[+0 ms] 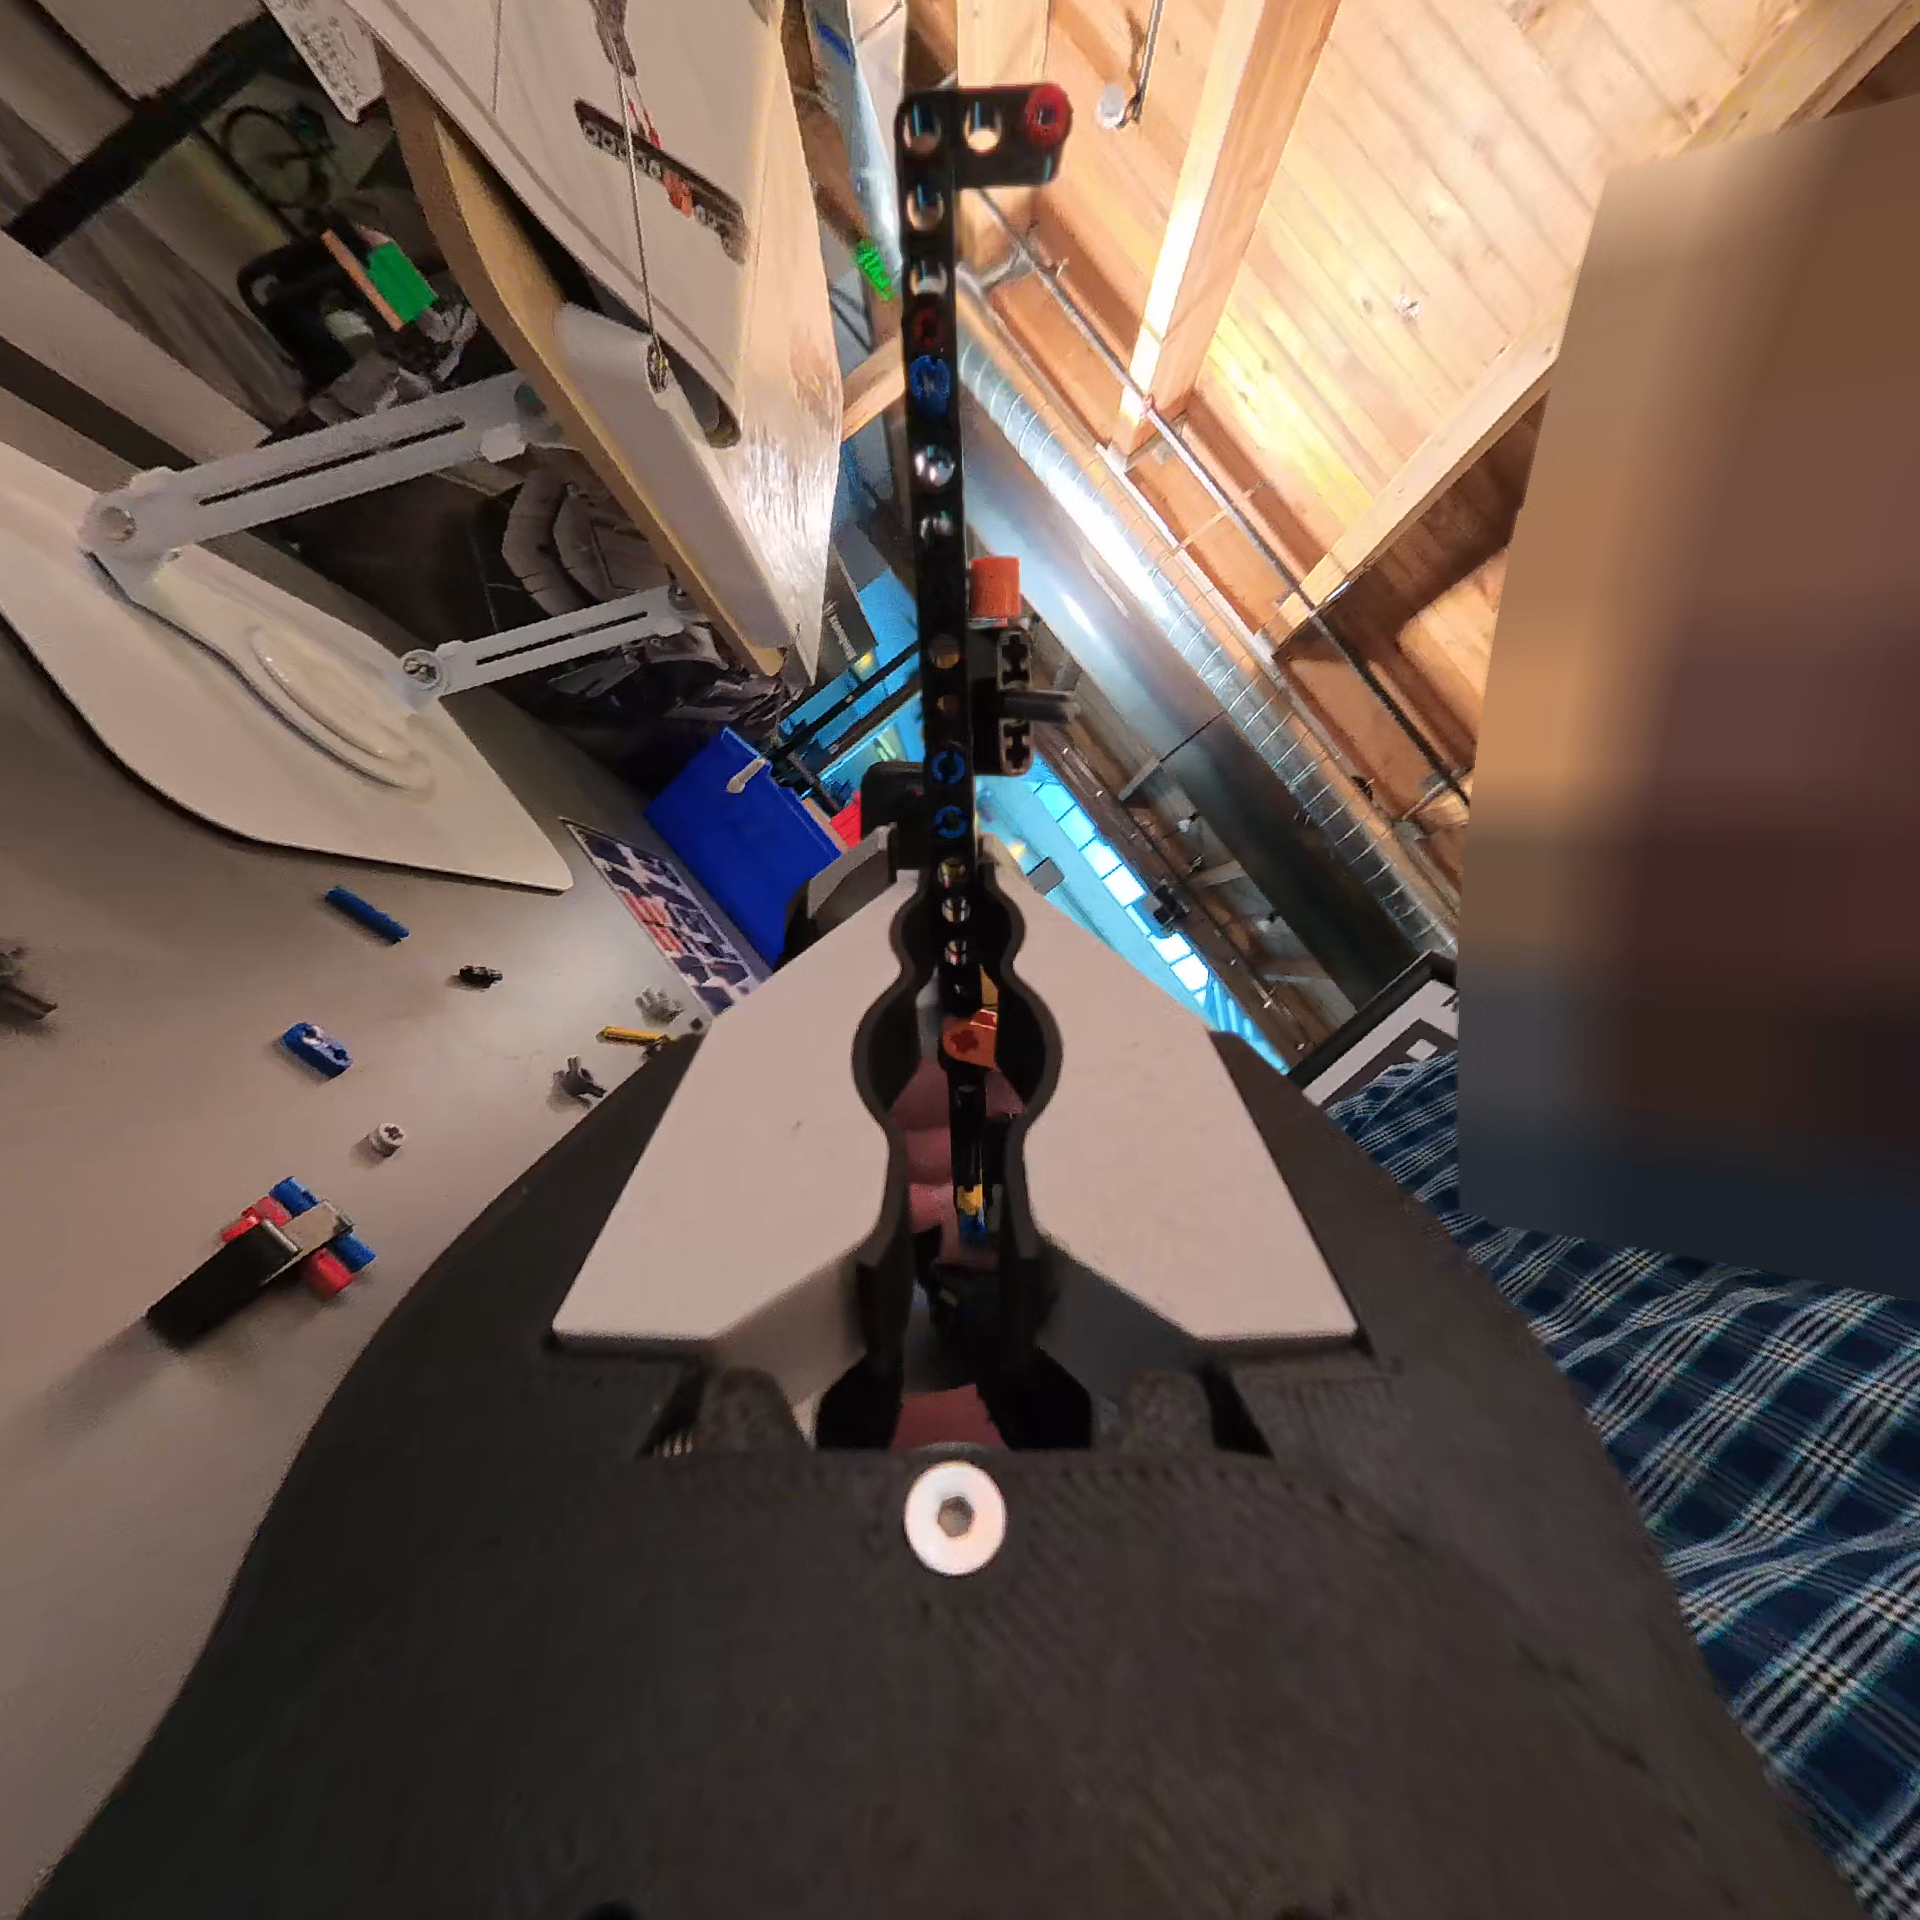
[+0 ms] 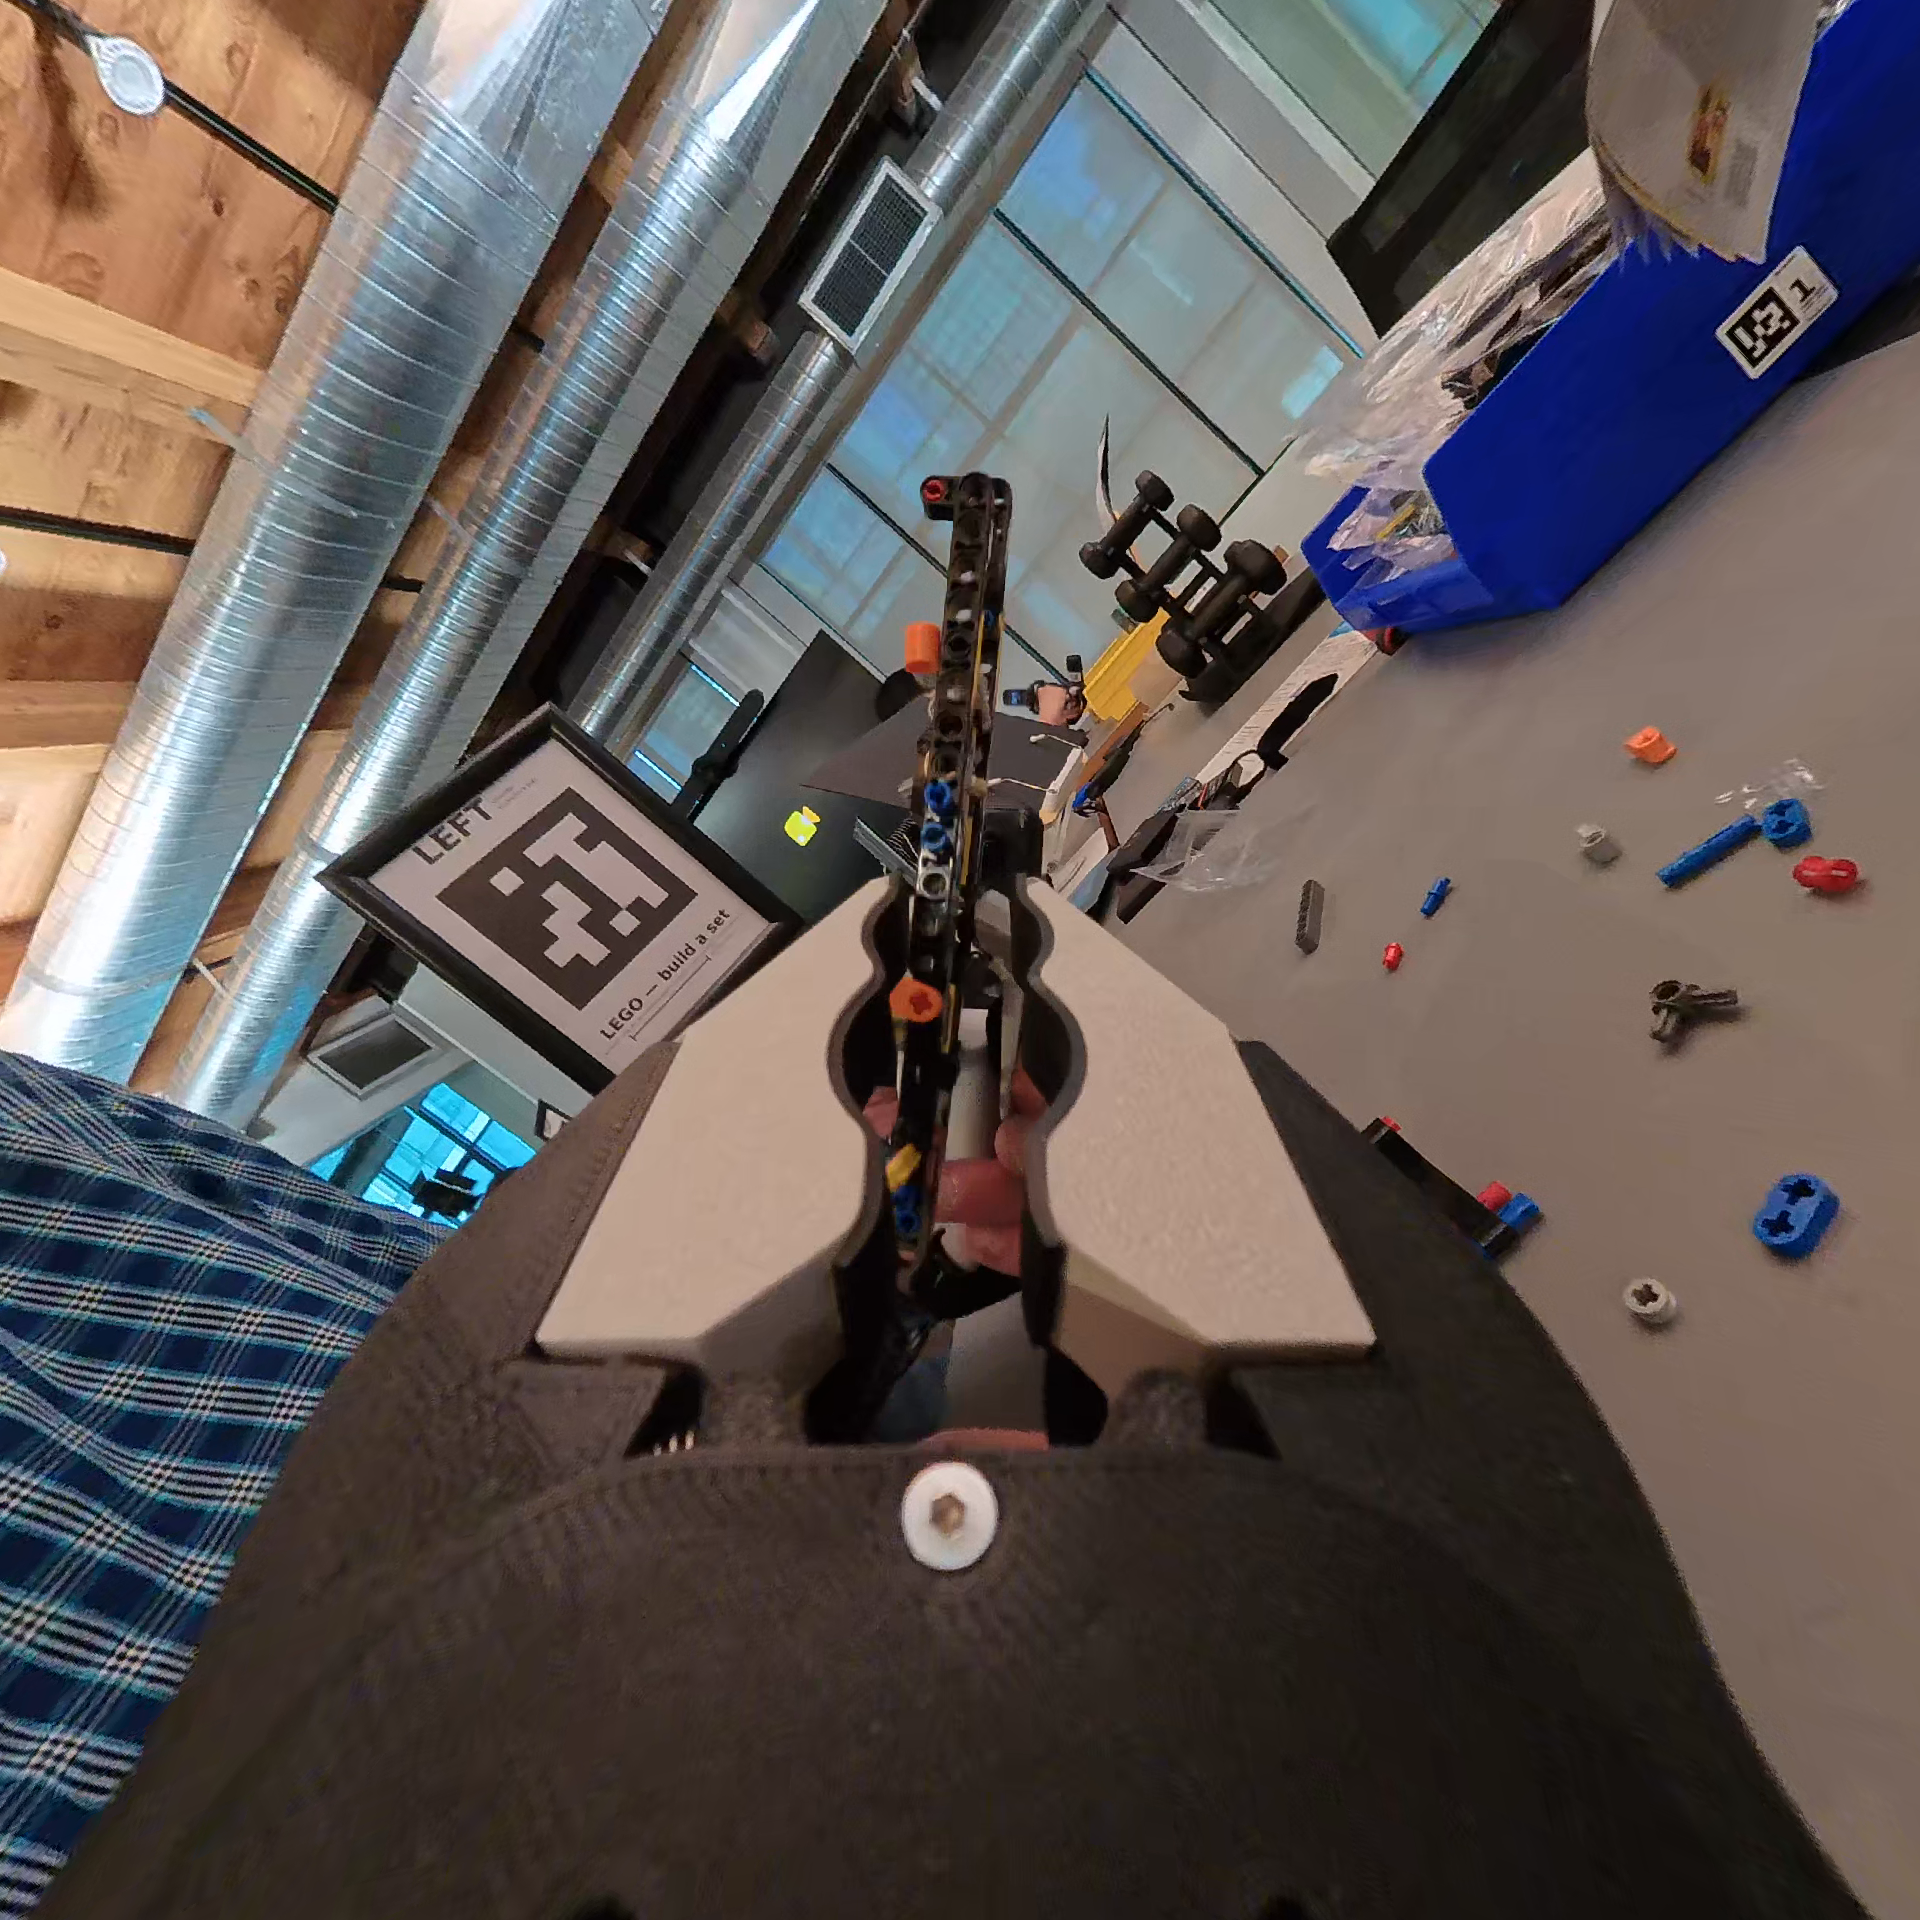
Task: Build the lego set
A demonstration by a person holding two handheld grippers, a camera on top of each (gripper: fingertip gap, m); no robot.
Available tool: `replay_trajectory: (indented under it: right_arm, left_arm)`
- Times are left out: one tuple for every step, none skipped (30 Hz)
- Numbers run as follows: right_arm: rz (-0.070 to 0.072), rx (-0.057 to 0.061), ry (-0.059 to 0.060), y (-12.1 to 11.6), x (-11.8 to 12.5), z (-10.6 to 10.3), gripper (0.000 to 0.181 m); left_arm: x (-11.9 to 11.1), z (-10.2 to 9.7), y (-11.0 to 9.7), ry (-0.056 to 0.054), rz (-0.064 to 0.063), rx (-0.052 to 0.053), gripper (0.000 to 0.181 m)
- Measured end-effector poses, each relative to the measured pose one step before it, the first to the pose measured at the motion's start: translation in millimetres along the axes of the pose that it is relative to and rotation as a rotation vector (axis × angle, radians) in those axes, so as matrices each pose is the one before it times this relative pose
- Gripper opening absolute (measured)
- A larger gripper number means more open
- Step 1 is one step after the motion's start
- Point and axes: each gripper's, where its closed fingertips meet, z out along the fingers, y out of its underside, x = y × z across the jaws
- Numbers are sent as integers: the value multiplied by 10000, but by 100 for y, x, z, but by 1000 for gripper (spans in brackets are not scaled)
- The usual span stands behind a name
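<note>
Between both pairs of jaws we hold one thing: the beam (image 1: 940,582), a long black lego assembly with holes along it, blue pins, an orange bush (image 1: 994,585) and a red piece at its bent far end, lifted clear of the table (image 1: 208,1039) and pointing toward the ceiling. Our left gripper (image 1: 961,904) is closed tight on its lower part, and our right gripper (image 2: 961,904) looks closed on the same assembly too, the grey fingers pinching it edge-on. We judge that the two-handed hold up in the air is for turning the assembly over or steadying it for the next part — nothing is being pressed in at this moment, as far as we can see. Loose pieces lie scattered on the table well apart from us: a blue connector (image 2: 1794,1216), a red one (image 2: 1825,874), a grey bush (image 2: 1649,1301) and a black three-way joint (image 2: 1688,1010), ready for picking. Farther back sits a blue bin (image 2: 1621,436) with plastic bags spilling from it. As for writing, a framed sign (image 2: 566,888) with a square black-and-white marker bears some printed words, and the bin has a small coded sticker — we leave both unread. No brand mark shows on the grippers.
</note>
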Motion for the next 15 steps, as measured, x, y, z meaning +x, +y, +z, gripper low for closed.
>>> replay_trajectory:
  right_arm:
    - [-63,-122,-2,143,-59,58,14]
    - [-65,-113,-54,161,-163,88,12]
    - [-40,-47,-43,94,-154,113,10]
    - [-11,-104,-29,187,-115,145,10]
    - [-20,-104,-11,190,-73,153,10]
    - [-46,-37,3,99,-42,107,9]
    - [-38,-44,-16,86,-64,75,6]
    - [-60,-2,36,-8,-2,14,6]
    - [-89,-38,39,17,-21,2,5]
    - [-50,-36,12,-3,-48,-14,5]
    - [-2,-17,0,-13,-40,-32,5]
    - [44,-14,-25,9,-21,-29,5]
    - [112,17,-76,-6,-6,-25,4]
    - [177,72,-111,-47,-1,-35,4]
    - [169,21,-95,51,35,-9,4]
  left_arm:
    - [-39,-36,-156,39,-103,94,5]
    - [-31,-10,12,37,-31,-12,5]
    - [-8,46,114,44,-17,-70,5]
    - [-24,65,114,19,-38,-59,5]
    - [53,83,62,48,-21,-17,5]
    - [60,76,46,50,-23,-8,5]
    - [-57,40,-14,-24,-8,20,5]
    - [7,7,-34,31,-16,34,5]
    - [58,0,-3,53,1,10,5]
    - [91,13,38,32,80,-15,5]
    - [53,33,11,1,76,-2,5]
    - [60,42,-68,-4,87,59,6]
    - [23,81,-102,-38,122,78,9]
    - [-136,106,-60,-148,138,29,16]
    - [-169,163,105,-165,165,-73,25]
